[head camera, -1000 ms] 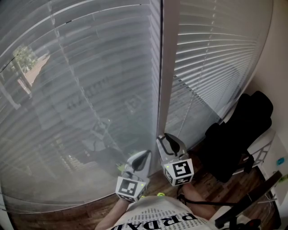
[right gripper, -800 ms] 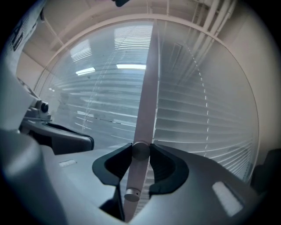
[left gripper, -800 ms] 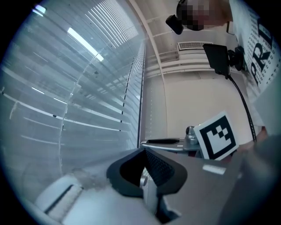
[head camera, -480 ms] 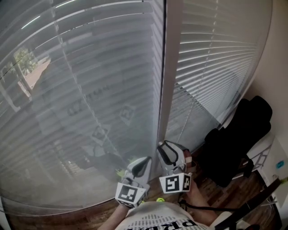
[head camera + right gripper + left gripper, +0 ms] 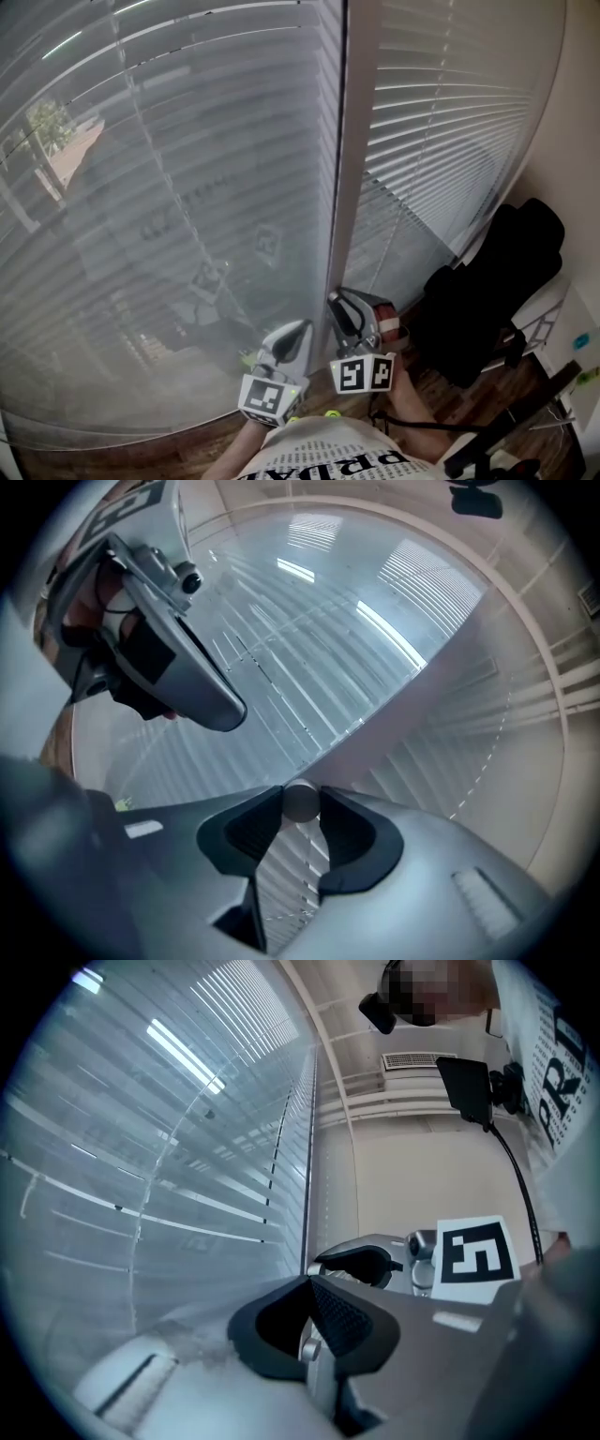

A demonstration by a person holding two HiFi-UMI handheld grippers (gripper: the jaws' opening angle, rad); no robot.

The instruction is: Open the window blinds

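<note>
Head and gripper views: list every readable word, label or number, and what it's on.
"PR": the start of large black print on the shirt; the rest is cut off or unclear.
Smaller print rows on the shirt: too small to read.
Left cube and right cube: square marker patterns only, no words.
Blinds: no text.

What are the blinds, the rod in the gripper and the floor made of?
The blinds: thin pale slats with a soft sheen, probably plastic or painted metal. The rod: smooth, round, grey, likely plastic. The floor: brown streaked planks, wood or laminate.
</note>
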